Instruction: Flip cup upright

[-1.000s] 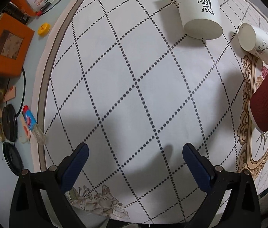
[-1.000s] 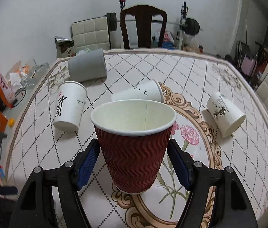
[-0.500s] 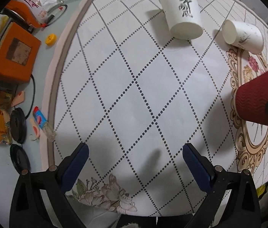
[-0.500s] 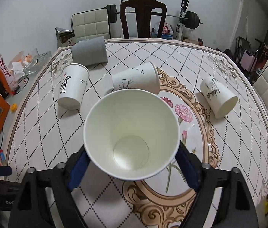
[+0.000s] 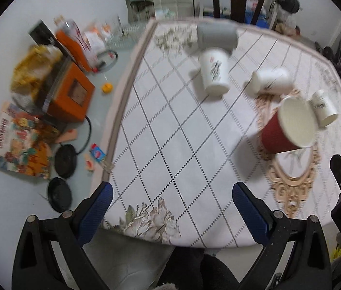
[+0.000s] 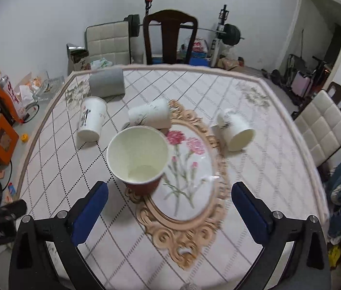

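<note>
— Right gripper (image 6: 170, 200): what's it got?
— Nothing. Its blue pads (image 6: 89, 211) are spread wide, and the red cup (image 6: 138, 159) stands beyond them, free of both fingers.

— And the red cup itself?
— Upright on the tablecloth (image 6: 255, 169), mouth up, white inside, its base on the left edge of the ornate gold oval with the pink flowers (image 6: 187, 159).

— Left gripper (image 5: 173, 207)?
— Also gaping and holding nothing, over the near edge of the cloth by a printed flower. From that side the red cup (image 5: 287, 126) shows well off to the right, standing, though the frame is blurred.

— What else lies around?
— Three white paper cups on their sides: one with black brush writing (image 6: 90, 119) to the left of the red cup, one (image 6: 150, 116) just behind it — touching or not, I can't tell — and one (image 6: 237, 128) out to the right past the flowers. A grey cup (image 6: 107, 83) lies near the far left corner.

— Beyond the cloth?
— An orange box (image 5: 70, 96) and a small yellow cap (image 5: 107, 87) on the bare table to the left; a dark wooden chair (image 6: 170, 38) at the far side.
</note>
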